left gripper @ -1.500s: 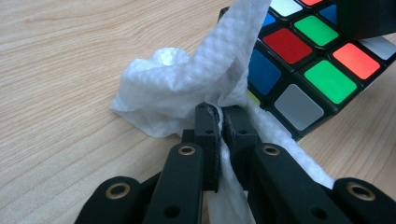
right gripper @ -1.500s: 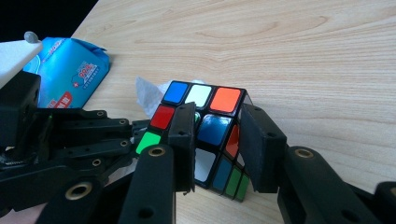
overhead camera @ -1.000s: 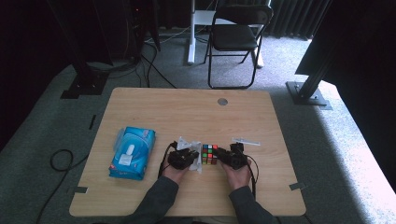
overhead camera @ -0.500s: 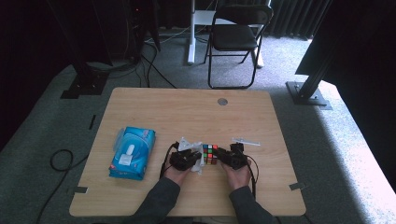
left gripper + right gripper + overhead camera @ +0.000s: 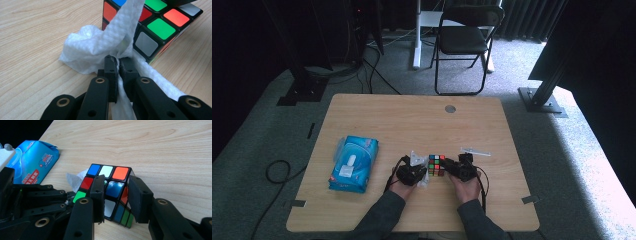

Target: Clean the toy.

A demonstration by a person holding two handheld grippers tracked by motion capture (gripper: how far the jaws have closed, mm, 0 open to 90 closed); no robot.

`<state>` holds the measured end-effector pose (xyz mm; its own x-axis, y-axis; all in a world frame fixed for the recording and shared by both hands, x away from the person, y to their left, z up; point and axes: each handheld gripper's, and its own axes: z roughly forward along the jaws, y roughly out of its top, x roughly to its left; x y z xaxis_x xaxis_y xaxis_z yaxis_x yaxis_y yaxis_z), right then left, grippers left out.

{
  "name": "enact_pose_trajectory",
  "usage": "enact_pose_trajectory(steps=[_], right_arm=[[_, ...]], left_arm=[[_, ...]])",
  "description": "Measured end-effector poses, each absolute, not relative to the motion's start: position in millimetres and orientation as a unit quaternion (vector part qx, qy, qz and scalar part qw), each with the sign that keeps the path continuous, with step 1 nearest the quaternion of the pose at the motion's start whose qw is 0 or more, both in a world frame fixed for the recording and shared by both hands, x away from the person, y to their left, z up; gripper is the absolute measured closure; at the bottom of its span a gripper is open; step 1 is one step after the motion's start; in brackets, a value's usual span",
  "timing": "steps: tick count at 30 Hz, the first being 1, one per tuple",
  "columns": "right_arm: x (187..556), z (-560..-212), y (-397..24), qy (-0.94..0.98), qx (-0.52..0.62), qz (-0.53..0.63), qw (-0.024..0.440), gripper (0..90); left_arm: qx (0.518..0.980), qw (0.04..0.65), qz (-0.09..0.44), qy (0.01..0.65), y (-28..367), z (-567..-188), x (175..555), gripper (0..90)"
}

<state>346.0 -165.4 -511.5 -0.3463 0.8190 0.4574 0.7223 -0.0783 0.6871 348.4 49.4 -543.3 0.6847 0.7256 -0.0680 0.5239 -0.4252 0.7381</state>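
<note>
Wiping the Rubik's cube (image 5: 160, 27) well, keep your left tool (image 5: 118, 61) pinching the wet wipe (image 5: 100, 47) and drag it toward 12 o'clock while your right tool (image 5: 116, 195), clamped on the cube, pins it to the tabletop (image 5: 155, 147).

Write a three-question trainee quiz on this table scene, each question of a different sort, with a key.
1. True or false: the left gripper is shut on a white wipe.
2. What does the right gripper hold? A) the blue wipe pack B) the puzzle cube C) nothing
3. In the high view, on which side of the two hands does the blue wipe pack lie?

Key
1. True: the wipe is pinched between its jaws and drapes against the puzzle cube.
2. B: its jaws clamp the puzzle cube on two opposite sides.
3. The left: the blue wipe pack lies on the table, apart from the hands.
</note>
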Motion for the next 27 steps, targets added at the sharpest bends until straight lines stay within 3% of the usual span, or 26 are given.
enact_pose_trajectory(steps=[10, 21, 27], right_arm=[[347.2, -512.4, -167.0, 0.677, 0.568, 0.466, 0.047, 66.6], [345.4, -512.1, -170.6, 0.672, 0.568, 0.475, 0.022, 53.0], [343.0, -508.1, -180.9, 0.675, 0.568, 0.469, 0.050, 50.2]], left_arm=[[0.829, 0.378, 0.159, 0.381, 67.4, -544.4, 348.3, 85.6], [0.817, 0.375, 0.167, 0.405, 89.2, -544.2, 351.0, 84.4], [0.817, 0.372, 0.175, 0.405, 89.2, -544.2, 349.8, 84.4]])
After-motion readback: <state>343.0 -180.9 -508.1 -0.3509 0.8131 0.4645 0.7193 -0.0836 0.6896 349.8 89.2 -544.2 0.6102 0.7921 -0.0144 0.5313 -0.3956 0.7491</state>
